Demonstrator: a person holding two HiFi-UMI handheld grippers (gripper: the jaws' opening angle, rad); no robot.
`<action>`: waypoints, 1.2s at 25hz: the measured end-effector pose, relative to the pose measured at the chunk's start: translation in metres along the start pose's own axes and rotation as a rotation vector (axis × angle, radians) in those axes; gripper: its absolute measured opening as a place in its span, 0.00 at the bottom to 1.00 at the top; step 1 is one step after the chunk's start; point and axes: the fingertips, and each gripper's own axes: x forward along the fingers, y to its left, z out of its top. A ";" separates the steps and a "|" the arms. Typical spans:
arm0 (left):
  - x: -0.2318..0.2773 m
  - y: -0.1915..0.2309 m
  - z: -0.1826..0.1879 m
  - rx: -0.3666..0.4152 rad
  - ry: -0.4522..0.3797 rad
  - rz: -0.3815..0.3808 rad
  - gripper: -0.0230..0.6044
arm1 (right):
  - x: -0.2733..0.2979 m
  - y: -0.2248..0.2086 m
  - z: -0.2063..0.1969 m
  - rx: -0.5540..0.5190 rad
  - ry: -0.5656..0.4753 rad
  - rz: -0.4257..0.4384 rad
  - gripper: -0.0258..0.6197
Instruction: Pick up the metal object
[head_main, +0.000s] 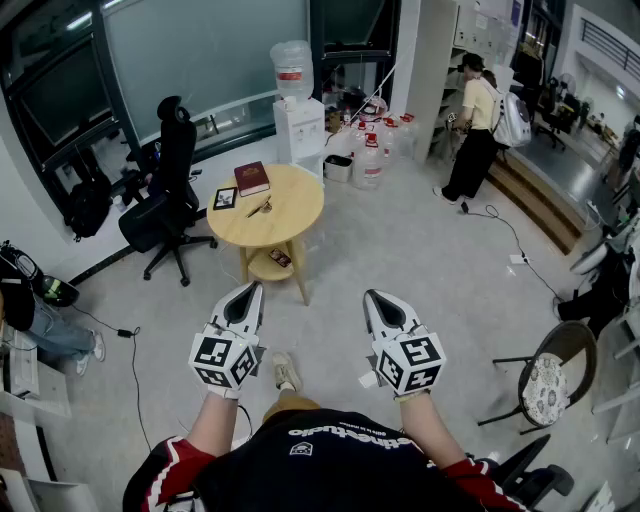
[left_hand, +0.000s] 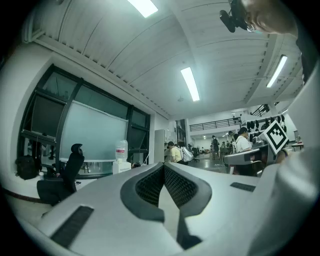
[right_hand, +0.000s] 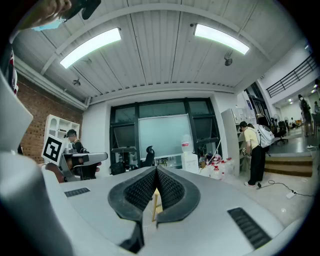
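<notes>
A small metal object (head_main: 259, 208) lies on the round wooden table (head_main: 295, 215) ahead of me, between a dark red book (head_main: 252, 177) and the table's near edge. A small dark square item (head_main: 226, 198) lies to its left. My left gripper (head_main: 256, 288) and right gripper (head_main: 369, 295) hover side by side over the floor, well short of the table. Both point towards it. The left gripper (left_hand: 163, 165) has its ribbed pads meeting at the tips with nothing between them. My right gripper (right_hand: 156, 169) is likewise shut and empty.
A black office chair (head_main: 170, 190) stands left of the table. Behind it are a water dispenser (head_main: 297, 110) and several water bottles (head_main: 372, 150). A person (head_main: 475, 125) stands at the back right. A cushioned chair (head_main: 550, 380) sits at my right, and cables lie on the floor.
</notes>
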 end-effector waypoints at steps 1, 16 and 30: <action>0.003 0.000 0.000 -0.003 -0.002 -0.001 0.06 | 0.001 -0.002 -0.001 -0.001 0.002 0.000 0.08; 0.015 -0.019 -0.003 0.004 0.003 -0.023 0.06 | -0.012 -0.022 -0.007 -0.005 0.023 -0.024 0.08; -0.002 -0.012 -0.007 -0.002 0.019 0.007 0.06 | -0.016 -0.010 -0.001 0.012 -0.021 0.009 0.08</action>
